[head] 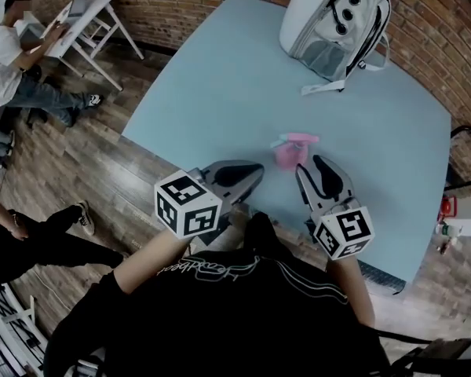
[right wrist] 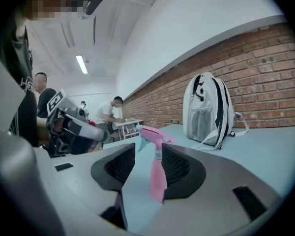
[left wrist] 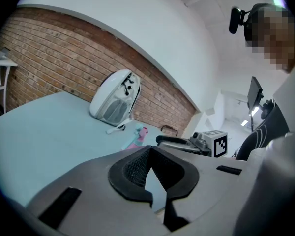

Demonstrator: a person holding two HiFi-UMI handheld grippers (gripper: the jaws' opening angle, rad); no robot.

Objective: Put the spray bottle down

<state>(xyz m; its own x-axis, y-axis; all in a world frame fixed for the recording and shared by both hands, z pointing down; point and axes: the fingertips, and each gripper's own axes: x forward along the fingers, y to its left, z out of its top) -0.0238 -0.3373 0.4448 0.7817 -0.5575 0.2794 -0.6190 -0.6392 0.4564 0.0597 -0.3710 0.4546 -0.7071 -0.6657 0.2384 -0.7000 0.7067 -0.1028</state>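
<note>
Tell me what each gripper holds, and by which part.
Nothing is held. The right gripper has its jaws apart; the spray bottle stands free on the table just ahead. The left gripper is shut, empty.

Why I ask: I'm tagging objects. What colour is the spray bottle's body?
The spray bottle is pink, trigger pale blue; best in right gripper view.

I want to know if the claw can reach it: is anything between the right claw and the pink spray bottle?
Nothing visible is in the way. The right claw is open, and the spray bottle stands upright on the blue table right at its tips. The white backpack sits far behind it.
</note>
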